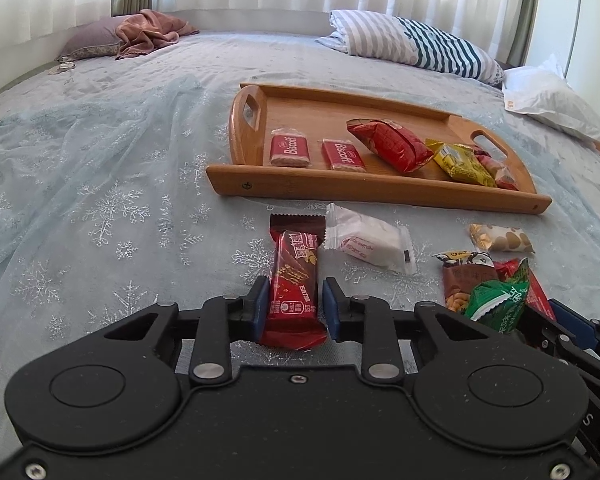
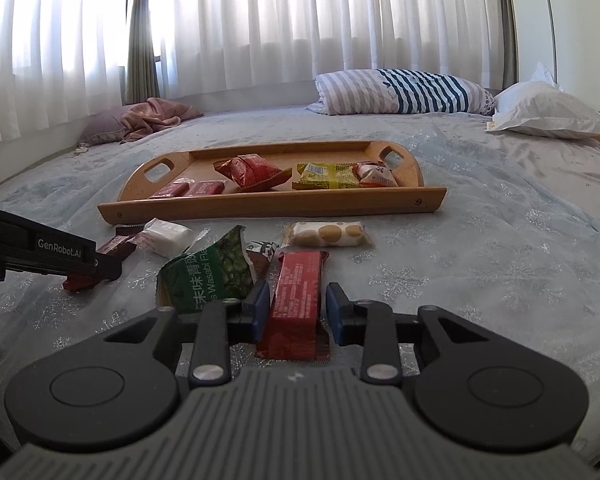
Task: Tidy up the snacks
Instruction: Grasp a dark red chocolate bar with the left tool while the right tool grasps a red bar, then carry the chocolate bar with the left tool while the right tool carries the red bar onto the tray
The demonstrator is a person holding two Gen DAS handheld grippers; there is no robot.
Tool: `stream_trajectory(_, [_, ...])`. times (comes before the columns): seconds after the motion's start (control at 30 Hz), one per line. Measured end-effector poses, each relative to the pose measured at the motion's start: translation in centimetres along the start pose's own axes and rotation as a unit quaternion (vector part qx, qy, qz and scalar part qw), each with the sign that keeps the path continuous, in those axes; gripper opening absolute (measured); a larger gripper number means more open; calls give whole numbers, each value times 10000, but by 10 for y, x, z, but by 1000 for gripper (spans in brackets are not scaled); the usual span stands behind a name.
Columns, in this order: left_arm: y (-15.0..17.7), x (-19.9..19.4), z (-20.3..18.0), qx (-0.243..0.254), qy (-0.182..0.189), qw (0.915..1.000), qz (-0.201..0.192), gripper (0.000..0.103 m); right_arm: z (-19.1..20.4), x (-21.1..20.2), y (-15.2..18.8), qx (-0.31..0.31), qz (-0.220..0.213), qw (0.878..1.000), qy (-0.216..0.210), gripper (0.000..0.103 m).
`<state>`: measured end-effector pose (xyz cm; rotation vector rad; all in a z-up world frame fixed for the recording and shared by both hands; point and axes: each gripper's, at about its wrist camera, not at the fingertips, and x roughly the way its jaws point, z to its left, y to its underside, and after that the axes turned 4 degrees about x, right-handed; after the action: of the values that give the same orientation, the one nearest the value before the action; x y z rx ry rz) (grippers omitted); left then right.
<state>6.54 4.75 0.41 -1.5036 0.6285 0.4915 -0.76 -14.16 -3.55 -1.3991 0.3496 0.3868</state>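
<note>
While both grippers sit low over the bedspread [image 1: 100, 184], the left gripper [image 1: 294, 304] has its blue pads on either side of a red wafer bar [image 1: 294, 276] that lies lengthwise between them; the pads look to stand just beside the wrapper, a sliver of gap on each side, so the jaws are partly open around it and not clamped. Over on the right, the right gripper [image 2: 298, 308] frames a red snack bar [image 2: 300, 292] in the same way, fingers narrowly apart and flanking it, the bar flat on the cloth. Just left of that bar a green wasabi pea packet [image 2: 210, 276] stands crumpled, with a brown packet [image 1: 460, 284] tucked behind it. Farther off, a white wrapped cake [image 1: 370, 242] lies just right of the wafer bar's far end, and a spotted gold packet [image 2: 328, 234] rests near the tray. The wooden tray [image 1: 340, 190] sits beyond them all, holding two Biscoff biscuits [image 1: 290, 152] on its left, a big red pouch [image 1: 392, 144] in the middle, a yellow packet [image 1: 464, 162] and a pink-and-white packet [image 2: 374, 174] at its right end. At the far edge, a striped pillow [image 2: 400, 92] and a white pillow [image 2: 548, 114] lie before the curtains [image 2: 300, 20].
</note>
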Motion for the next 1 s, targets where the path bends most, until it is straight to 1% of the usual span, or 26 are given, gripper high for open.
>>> stream_trajectory(0.27, [1,1,-1,8,-33,10000,-14,25,3,4,2,-77,7,10000,42,34])
stream_trajectory(0.53, [2,0,-7,195,-148,9997,-77,23,4,7,5,-171,4,9999,25,33])
stream_trajectory(0.7, [1,-1,-9,173,-129,9997,-93,23,6,8,6,-281,-24,9996,34,33])
stream_trajectory(0.8, [0,-3,-8,119,-109,9998,-100,23,5,8,4,-251,-8,9997,21,30])
stream_trajectory(1.0, [-6,-11,-6,98,-186,9995,-246,23,0,6,-3,-167,19,9998,-63,29])
